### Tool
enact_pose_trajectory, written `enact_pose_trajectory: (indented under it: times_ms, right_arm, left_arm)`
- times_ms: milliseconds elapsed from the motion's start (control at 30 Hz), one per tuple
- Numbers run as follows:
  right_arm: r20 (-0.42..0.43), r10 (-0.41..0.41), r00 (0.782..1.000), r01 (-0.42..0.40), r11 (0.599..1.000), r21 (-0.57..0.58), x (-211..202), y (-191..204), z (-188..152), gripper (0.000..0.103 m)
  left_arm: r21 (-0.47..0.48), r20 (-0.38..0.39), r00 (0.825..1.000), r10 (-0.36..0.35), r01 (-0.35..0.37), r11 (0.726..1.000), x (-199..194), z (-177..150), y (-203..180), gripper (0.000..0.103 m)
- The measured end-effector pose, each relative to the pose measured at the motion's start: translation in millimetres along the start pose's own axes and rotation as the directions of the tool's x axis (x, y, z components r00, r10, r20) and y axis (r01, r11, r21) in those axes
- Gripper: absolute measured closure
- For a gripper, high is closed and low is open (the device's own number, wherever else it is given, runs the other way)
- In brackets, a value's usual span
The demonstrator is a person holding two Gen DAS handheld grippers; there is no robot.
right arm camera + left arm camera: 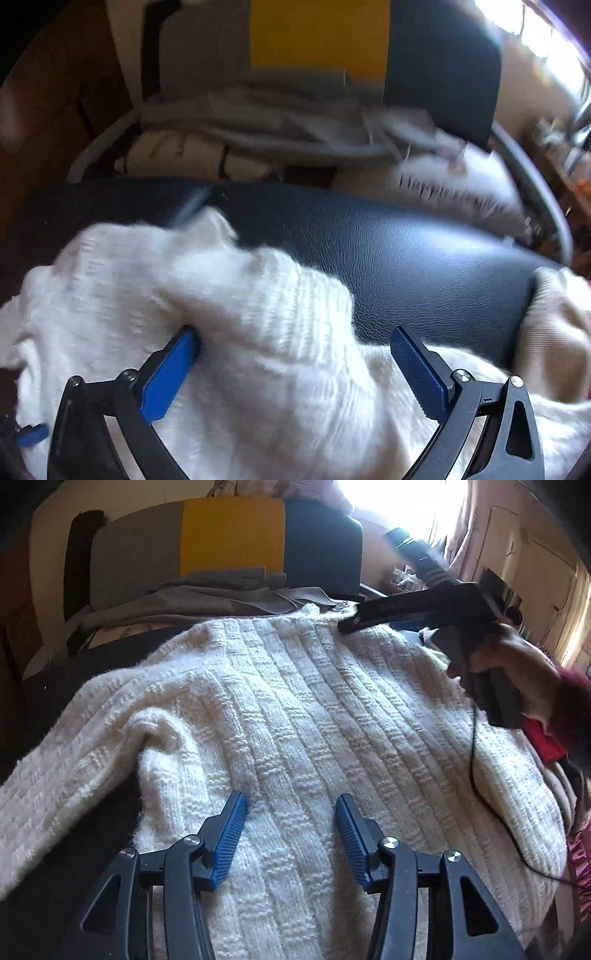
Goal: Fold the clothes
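A white knitted sweater [295, 709] lies spread over a dark padded surface and fills the left wrist view. My left gripper [291, 805] hovers open just above its near part, with nothing between the blue pads [229, 834]. A hand holds my right gripper [351, 622] at the sweater's far right edge. In the right wrist view, my right gripper [293, 332] stands wide open. A bunched fold of the sweater [258, 295] lies between its fingers and touches the left pad [170, 373]. This view is blurred.
The black leather top [424, 258] is bare beyond the sweater. Grey garments [207, 590] are piled against a chair back with grey, yellow [232, 535] and blue panels. A black cable [476, 760] trails over the sweater's right side. Beige cloth [554, 317] sits at the right.
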State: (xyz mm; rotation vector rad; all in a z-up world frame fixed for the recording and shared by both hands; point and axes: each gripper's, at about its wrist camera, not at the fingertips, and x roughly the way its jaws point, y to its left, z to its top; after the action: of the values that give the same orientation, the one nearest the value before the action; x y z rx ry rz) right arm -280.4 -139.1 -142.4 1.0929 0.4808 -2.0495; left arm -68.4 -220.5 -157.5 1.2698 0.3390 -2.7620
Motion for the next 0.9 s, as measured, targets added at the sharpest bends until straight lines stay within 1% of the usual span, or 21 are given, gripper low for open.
enact_pose_trajectory:
  times_ms: [67, 100, 167, 200, 233, 267, 367, 400, 467, 533, 567, 600, 633, 733, 833, 900]
  right_arm:
    - [0.030, 0.011, 0.999, -0.011, 1.000, -0.007, -10.1, 9.2, -5.9, 0.000]
    - [0.045, 0.016, 0.999, -0.016, 1.000, -0.010, -15.2, 13.8, -8.9, 0.000]
    - [0.075, 0.027, 0.997, -0.026, 1.000, -0.017, -25.3, 23.0, -14.9, 0.000]
    - [0.090, 0.033, 0.995, -0.031, 0.999, -0.021, -30.4, 27.5, -17.8, 0.000]
    - [0.094, 0.038, 0.995, -0.036, 0.999, -0.021, -33.0, 32.7, -22.6, 0.000]
    - [0.073, 0.039, 0.997, -0.038, 0.999, -0.016, -29.8, 38.9, -31.3, 0.000]
    - [0.017, 0.028, 0.999, -0.028, 1.000, 0.007, -14.7, 53.9, -55.2, 0.000]
    - [0.003, 0.023, 1.000, -0.023, 1.000, 0.014, -9.6, 57.7, -61.2, 0.000]
    - [-0.006, 0.006, 1.000, -0.006, 1.000, 0.024, -0.4, 62.6, -69.1, 0.000]
    - [0.006, -0.034, 0.999, 0.034, 0.999, 0.016, 1.8, 67.9, -71.9, 0.000]
    - [0.004, -0.051, 0.999, 0.051, 0.999, 0.014, 2.7, 70.3, -71.8, 0.000]
    - [0.000, -0.070, 0.998, 0.070, 0.997, 0.014, 4.5, 73.1, -70.9, 0.000]
    - [-0.003, -0.086, 0.996, 0.086, 0.996, 0.011, 6.2, 75.6, -70.3, 0.000]
    - [-0.006, -0.121, 0.993, 0.121, 0.993, 0.006, 11.5, 80.7, -66.8, 0.000]
    - [-0.005, -0.131, 0.991, 0.131, 0.991, 0.022, 14.2, 81.2, -63.5, 0.000]
    - [-0.002, -0.136, 0.991, 0.136, 0.990, 0.026, 15.1, 81.7, -62.6, 0.000]
  left_arm:
    - [-0.038, -0.001, 0.999, -0.032, 0.032, 0.999, -3.6, -2.8, 12.6, 0.052]
    - [-0.079, 0.006, 0.999, -0.041, 0.041, 0.996, -11.0, -5.2, 23.0, 0.052]
    - [-0.169, 0.029, 0.999, -0.046, 0.051, 0.984, -26.5, -8.8, 47.0, 0.052]
    - [-0.210, 0.041, 0.999, -0.032, 0.040, 0.977, -34.7, -10.0, 61.0, 0.052]
    - [-0.248, 0.053, 0.999, -0.006, 0.019, 0.969, -43.2, -10.8, 76.3, 0.052]
    - [-0.285, 0.061, 0.998, 0.031, -0.013, 0.958, -51.9, -10.9, 93.5, 0.052]
    - [-0.351, 0.046, 0.985, 0.164, -0.138, 0.926, -71.0, -8.1, 146.2, 0.051]
    - [-0.354, 0.035, 0.979, 0.201, -0.175, 0.919, -72.9, -6.6, 160.3, 0.051]
    - [-0.336, -0.011, 0.958, 0.286, -0.273, 0.902, -72.6, -5.5, 191.0, 0.051]
    - [-0.318, -0.066, 0.930, 0.362, -0.363, 0.876, -66.3, -9.8, 217.9, 0.051]
    - [-0.314, -0.102, 0.912, 0.397, -0.408, 0.857, -62.0, -13.4, 232.4, 0.051]
    - [-0.313, -0.111, 0.903, 0.415, -0.428, 0.848, -59.6, -18.6, 244.5, 0.051]
    - [-0.313, -0.102, 0.901, 0.422, -0.432, 0.846, -58.4, -24.2, 254.6, 0.043]
    - [-0.310, -0.085, 0.892, 0.443, -0.446, 0.839, -56.7, -34.4, 278.9, 0.043]
    - [-0.338, -0.096, 0.882, 0.462, -0.465, 0.818, -55.4, -32.0, 298.2, 0.042]
    - [-0.350, -0.097, 0.880, 0.465, -0.467, 0.812, -52.9, -29.5, 306.1, 0.042]
